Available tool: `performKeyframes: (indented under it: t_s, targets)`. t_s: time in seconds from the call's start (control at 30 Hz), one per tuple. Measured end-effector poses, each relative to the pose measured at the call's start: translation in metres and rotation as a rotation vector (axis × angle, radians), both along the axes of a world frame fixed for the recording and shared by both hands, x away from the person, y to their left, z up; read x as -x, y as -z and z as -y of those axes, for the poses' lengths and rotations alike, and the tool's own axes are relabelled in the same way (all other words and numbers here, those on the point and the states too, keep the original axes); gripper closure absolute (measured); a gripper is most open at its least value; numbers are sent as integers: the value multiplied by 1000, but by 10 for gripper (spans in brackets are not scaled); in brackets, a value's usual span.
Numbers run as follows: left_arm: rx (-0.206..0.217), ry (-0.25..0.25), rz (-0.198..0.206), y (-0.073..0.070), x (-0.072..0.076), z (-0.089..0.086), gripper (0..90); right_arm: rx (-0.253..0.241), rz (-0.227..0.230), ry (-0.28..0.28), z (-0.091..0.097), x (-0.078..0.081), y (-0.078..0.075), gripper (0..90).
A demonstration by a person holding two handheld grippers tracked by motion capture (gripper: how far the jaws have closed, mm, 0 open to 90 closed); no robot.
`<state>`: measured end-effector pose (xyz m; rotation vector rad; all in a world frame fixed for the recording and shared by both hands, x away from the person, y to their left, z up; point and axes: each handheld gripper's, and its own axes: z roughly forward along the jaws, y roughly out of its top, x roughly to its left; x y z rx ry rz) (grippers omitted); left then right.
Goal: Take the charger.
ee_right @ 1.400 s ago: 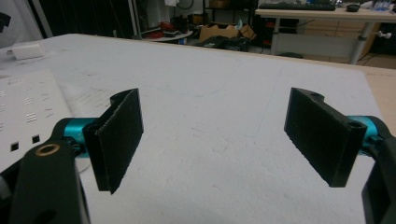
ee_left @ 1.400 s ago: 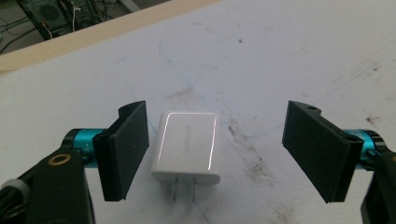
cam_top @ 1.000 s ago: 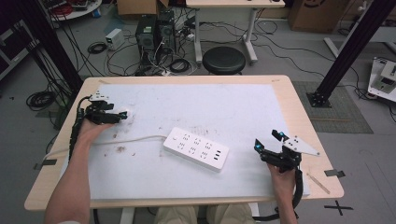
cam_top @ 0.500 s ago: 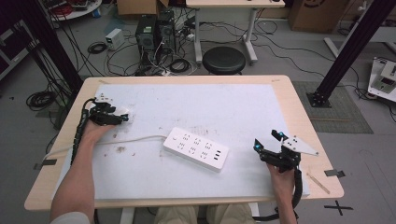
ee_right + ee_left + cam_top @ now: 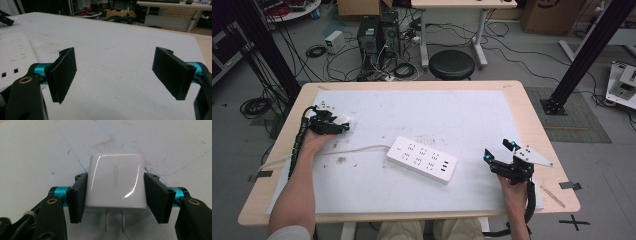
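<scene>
Gripping a white UGREEN charger (image 5: 115,183) is the left gripper (image 5: 115,197), and the left gripper view makes it pretty clear: both black jaws press flat against the charger's two sides, with its two metal prongs (image 5: 114,220) sticking out toward the camera and the logo face up. Can't really tell whether the charger is resting on the mat or lifted just off it. From the high view the left gripper (image 5: 343,126) sits at the left side of the table (image 5: 532,120), over the white mat (image 5: 447,112), with the person's left hand (image 5: 314,142) wrapped around it and the forearm coming in from the bottom left. A white power strip (image 5: 422,159) lies roughly mid-table at a slight angle, its white cord (image 5: 312,155) trailing off toward the left edge, passing close to the left hand. The charger is well apart from the strip. Over on the right, the right gripper (image 5: 499,151) hovers near the right edge of the mat, held by the right hand (image 5: 512,186), jaws spread wide with nothing between them. In the right gripper view you can see the bare scuffed mat between those jaws (image 5: 116,75) and a corner of the power strip (image 5: 12,56) off to the left.
</scene>
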<state>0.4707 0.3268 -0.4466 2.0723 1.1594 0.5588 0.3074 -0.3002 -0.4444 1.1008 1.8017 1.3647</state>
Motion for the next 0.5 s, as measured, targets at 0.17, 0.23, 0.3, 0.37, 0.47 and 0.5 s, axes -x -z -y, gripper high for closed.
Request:
performKeyframes:
  t_s: [0.17, 0.23, 0.3, 0.37, 0.47, 0.5]
  targets:
    - [6, 0, 0, 0, 0, 0, 421, 4, 0, 2, 0, 0, 0, 202]
    - [6, 0, 1, 0, 0, 0, 421, 4, 1, 3, 0, 0, 0, 202]
    - [9, -4, -1, 0, 1, 0, 422, 2, -5, 3, -1, 0, 0, 201]
    - [11, -6, -1, 0, 1, 0, 422, 6, -2, 0, -1, 0, 0, 201]
    - [17, -15, 5, -2, 1, 0, 424, 5, -2, 0, -1, 0, 0, 202]
    - [21, -15, 13, -4, 2, 0, 424, 3, -5, -1, -1, 0, 0, 202]
